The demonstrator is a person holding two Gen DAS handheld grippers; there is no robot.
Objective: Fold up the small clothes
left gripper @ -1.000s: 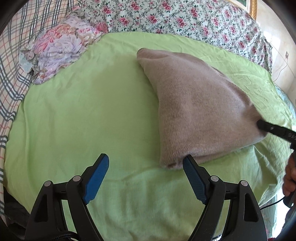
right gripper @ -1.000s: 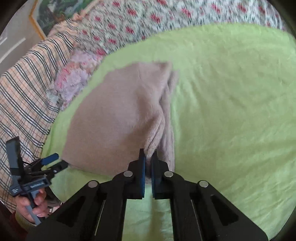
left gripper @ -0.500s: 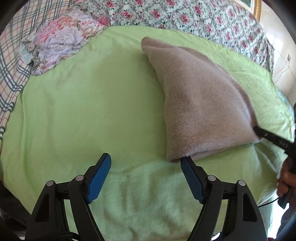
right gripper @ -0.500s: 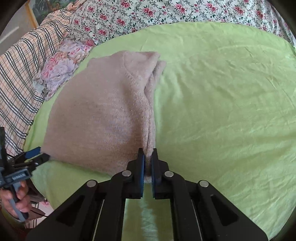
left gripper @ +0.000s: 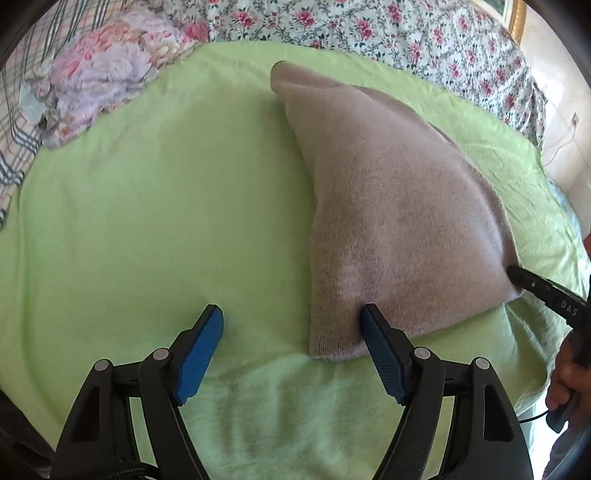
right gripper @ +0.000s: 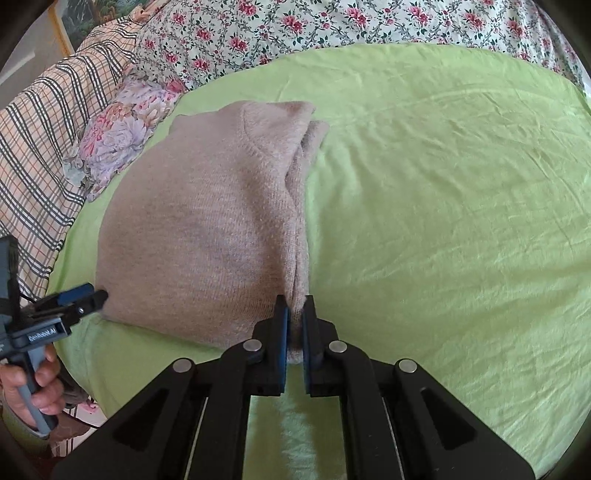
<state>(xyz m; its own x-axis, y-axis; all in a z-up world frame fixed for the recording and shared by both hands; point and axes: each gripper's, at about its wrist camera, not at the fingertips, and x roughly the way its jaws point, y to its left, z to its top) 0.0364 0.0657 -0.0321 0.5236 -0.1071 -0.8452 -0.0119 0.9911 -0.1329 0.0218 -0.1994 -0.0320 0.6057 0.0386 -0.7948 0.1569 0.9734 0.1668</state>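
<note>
A folded beige knitted sweater (left gripper: 399,221) lies on the green sheet (left gripper: 166,206). My left gripper (left gripper: 291,310) is open over the sweater's near left corner. Its right pad (left gripper: 380,354) rests over the hem, its left pad (left gripper: 199,354) over bare sheet, and the cloth is not pinched. My right gripper (right gripper: 295,306) is shut on the sweater's (right gripper: 207,229) near right corner, where the layers bunch up. The right gripper's tip (left gripper: 517,275) shows at the sweater's right edge in the left wrist view. The left gripper (right gripper: 92,295) shows at the sweater's left corner in the right wrist view.
A crumpled floral cloth (left gripper: 99,77) lies at the sheet's far left beside a plaid blanket (right gripper: 40,158). A rose-print bedspread (right gripper: 332,26) runs along the back. A hand (right gripper: 33,391) holds the left gripper's handle. The sheet's right half (right gripper: 461,221) is bare.
My left gripper came forward and down, so its right pad now overlaps the sweater's hem. The sweater has settled flatter on the sheet, still pinched by the right gripper.
</note>
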